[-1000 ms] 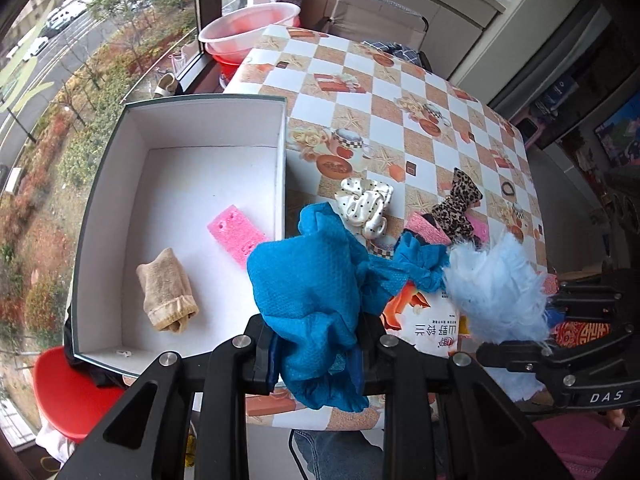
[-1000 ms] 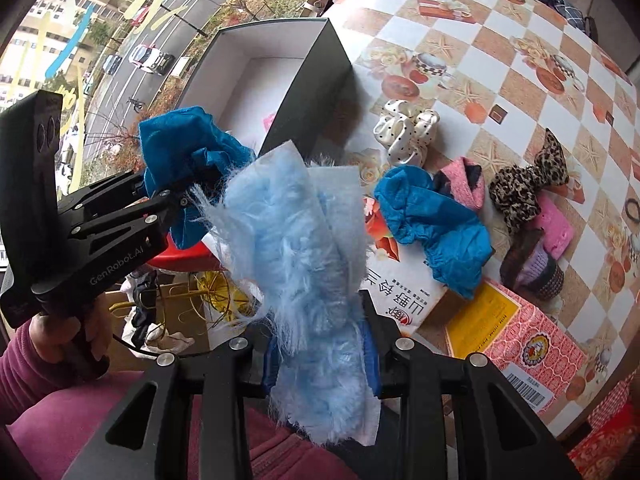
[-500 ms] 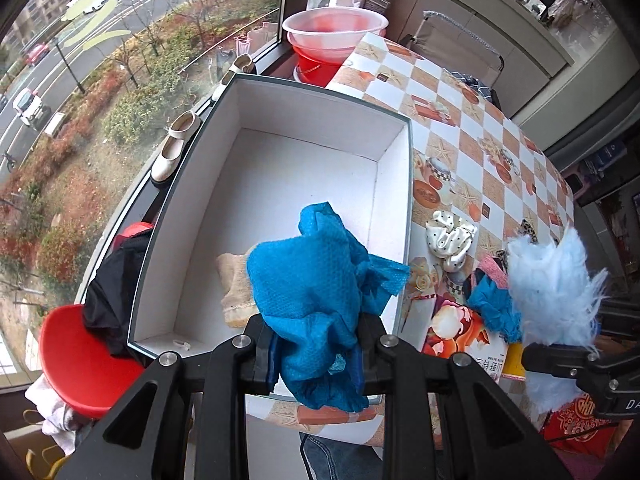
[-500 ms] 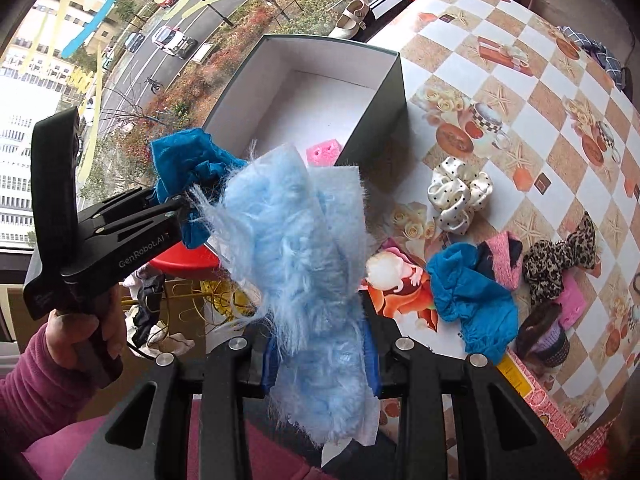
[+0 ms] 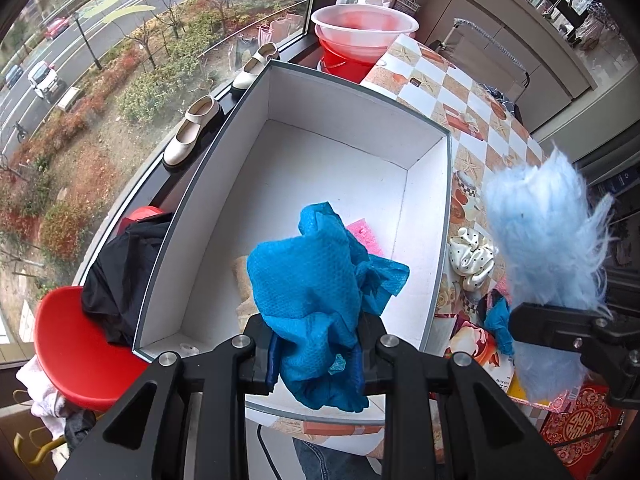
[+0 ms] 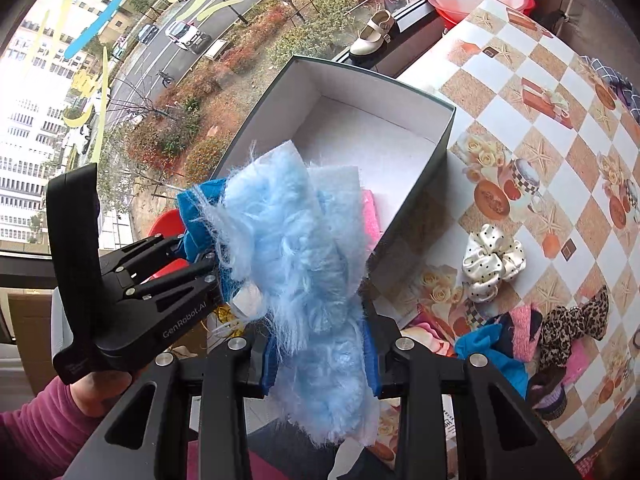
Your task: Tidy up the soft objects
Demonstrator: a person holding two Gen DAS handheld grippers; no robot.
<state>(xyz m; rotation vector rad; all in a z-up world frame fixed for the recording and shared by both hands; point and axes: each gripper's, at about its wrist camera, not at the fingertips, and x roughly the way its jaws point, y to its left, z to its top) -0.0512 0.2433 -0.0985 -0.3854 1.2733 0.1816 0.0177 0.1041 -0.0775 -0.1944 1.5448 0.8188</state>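
My left gripper (image 5: 316, 354) is shut on a crumpled blue cloth (image 5: 316, 284) and hangs above the near end of the open white box (image 5: 348, 128). A pink sponge (image 5: 366, 234) and a beige pouch (image 5: 242, 272) lie inside the box, partly hidden by the cloth. My right gripper (image 6: 320, 356) is shut on a fluffy light-blue fabric (image 6: 288, 240), just right of the box's near corner (image 6: 404, 200). The left gripper (image 6: 176, 272) shows beside it in the right wrist view. In the left wrist view the fluffy fabric (image 5: 544, 236) stands at the right.
On the checkered tablecloth (image 6: 532, 148) lie a white dotted scrunchie (image 6: 494, 262), a leopard scrunchie (image 6: 576, 320), another blue cloth (image 6: 492, 354) and pink items (image 6: 524, 328). A red stool (image 5: 76, 344) with dark clothes and shoes (image 5: 192, 132) on the sill lie left of the box.
Both grippers have moved left from over the table toward the box, each still holding its fabric. The left one now hangs over the box's interior; the right one has reached its near corner.
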